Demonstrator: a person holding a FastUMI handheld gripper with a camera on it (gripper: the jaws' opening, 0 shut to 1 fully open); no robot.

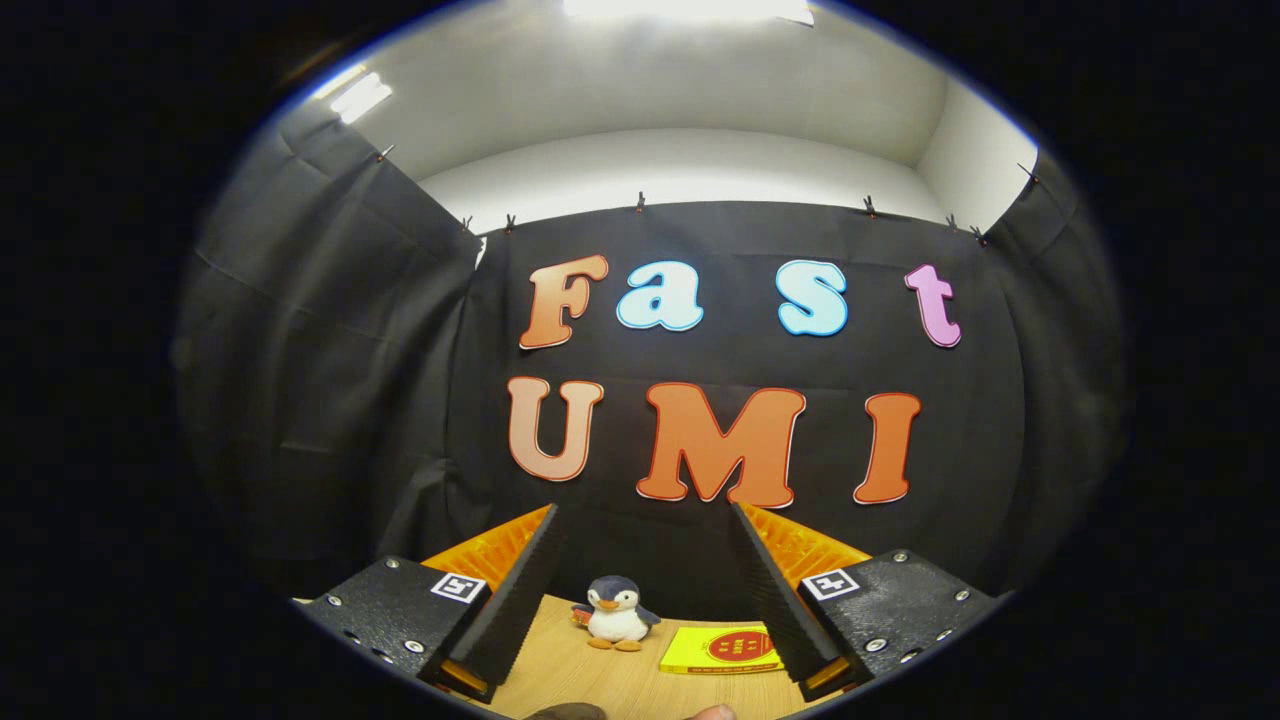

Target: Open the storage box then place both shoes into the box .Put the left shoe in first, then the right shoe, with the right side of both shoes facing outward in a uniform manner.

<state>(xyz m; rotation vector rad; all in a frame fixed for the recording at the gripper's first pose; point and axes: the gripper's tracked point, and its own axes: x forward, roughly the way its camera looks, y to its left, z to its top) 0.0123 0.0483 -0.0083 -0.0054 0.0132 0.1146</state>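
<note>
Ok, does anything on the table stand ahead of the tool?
Yes: with the tool open, a plush penguin stands on the table between and beyond its fingers, and a flat yellow packet lies beside it, near the right finger.

Recording booth, likely: cloth walls (330, 400); wooden tabletop (600, 675)

A light wooden table (575, 670) carries a small plush penguin (614, 612) standing near its back edge, with a flat yellow packet (722, 650) lying just beside it.
</note>
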